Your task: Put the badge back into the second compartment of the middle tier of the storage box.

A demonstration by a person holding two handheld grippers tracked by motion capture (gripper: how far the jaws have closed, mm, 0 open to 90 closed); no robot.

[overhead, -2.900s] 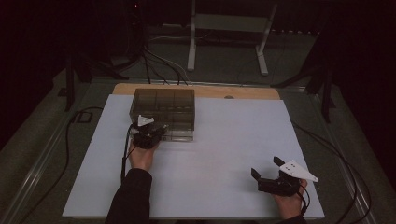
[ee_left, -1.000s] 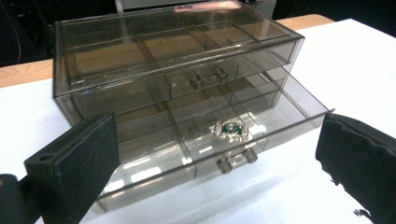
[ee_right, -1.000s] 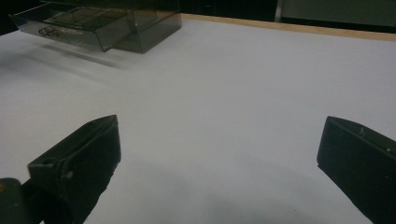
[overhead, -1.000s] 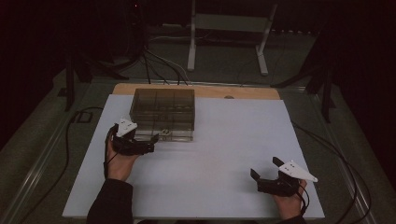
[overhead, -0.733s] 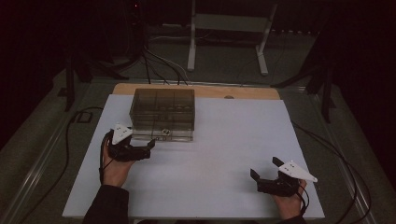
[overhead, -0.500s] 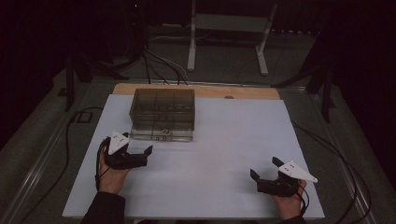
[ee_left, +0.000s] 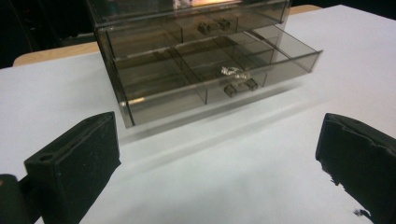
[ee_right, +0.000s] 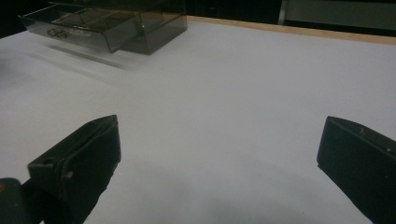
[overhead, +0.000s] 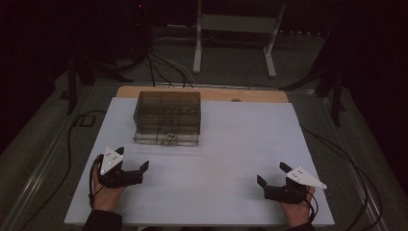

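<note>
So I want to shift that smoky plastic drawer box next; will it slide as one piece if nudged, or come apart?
The drawer box looks like thin clear plastic, so probably light and apt to skid on the smooth white tabletop. Its lower drawer stands pulled out, so a push there likely closes it first. The small silvery piece inside may rattle about.

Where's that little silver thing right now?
The small silver piece lies in the pulled-out lower drawer of the smoky clear drawer box, just behind the drawer's handle, ahead of the open left gripper.
</note>
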